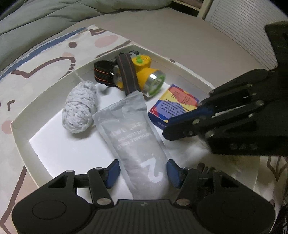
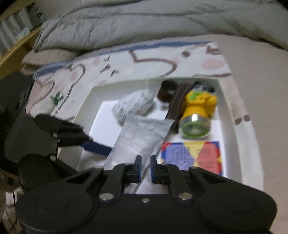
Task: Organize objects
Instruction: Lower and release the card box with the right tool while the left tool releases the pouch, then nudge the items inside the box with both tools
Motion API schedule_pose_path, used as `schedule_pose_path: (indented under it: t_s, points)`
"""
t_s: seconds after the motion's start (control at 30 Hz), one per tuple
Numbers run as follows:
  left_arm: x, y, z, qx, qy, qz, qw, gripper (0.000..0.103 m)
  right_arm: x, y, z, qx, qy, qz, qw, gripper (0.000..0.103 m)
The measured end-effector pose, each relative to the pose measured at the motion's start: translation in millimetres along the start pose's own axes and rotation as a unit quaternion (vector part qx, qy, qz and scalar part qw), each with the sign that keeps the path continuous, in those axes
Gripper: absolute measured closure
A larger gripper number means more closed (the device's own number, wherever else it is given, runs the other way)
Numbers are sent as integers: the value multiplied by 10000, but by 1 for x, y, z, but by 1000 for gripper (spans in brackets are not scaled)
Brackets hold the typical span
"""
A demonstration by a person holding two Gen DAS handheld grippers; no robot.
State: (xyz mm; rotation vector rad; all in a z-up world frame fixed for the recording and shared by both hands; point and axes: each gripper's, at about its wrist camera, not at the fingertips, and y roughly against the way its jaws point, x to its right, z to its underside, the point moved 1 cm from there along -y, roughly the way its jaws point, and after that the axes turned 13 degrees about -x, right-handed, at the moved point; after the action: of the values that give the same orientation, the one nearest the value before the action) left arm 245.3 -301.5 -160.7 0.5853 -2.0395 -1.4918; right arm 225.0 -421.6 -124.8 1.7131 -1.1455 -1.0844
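Note:
A shallow white box on the bed holds a yellow headlamp with a dark strap, a grey ball of yarn, a colourful card box and a grey packet with a big "2" on it. My left gripper is shut on the packet's near end, a blue pad at each edge. My right gripper comes in from the right with its jaws together, tips just beside the packet and over the card box's near corner. In the blurred right wrist view this gripper shows only a narrow slit, with nothing clearly held.
The box sits on a cream sheet with brown and pink drawings. A grey-green quilt is bunched up behind it. Plain beige mattress lies to the right, and a white slatted door stands at the far right.

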Motion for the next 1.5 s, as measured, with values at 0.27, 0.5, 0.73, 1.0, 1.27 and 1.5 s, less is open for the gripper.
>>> schedule_pose_path:
  t_s: [0.27,0.5,0.73,1.0,1.27,1.5]
  points:
    - [-8,4,3,-144,6,-240,9996,43,11,-12,13,-470,-41,409,9980,103]
    - [-16,8,4,-139,241,-383,9989,44,16,-4,20,-571,-133,304,9978,103]
    - [-3,13,-6,68,251,-326,9991,31,23,17,17,0,-452,-62,9990,96]
    - [11,1,-16,-13,2,-481,9988,37,55,30,9,728,-1354,376,9874,92]
    - [14,-5,-14,-71,-251,-551,9981,37,49,13,-6,675,-1271,403,9888,92]
    - [-4,-6,-16,-63,-136,-563,9983,36,34,-1,-20,589,-1049,410,9919,92]
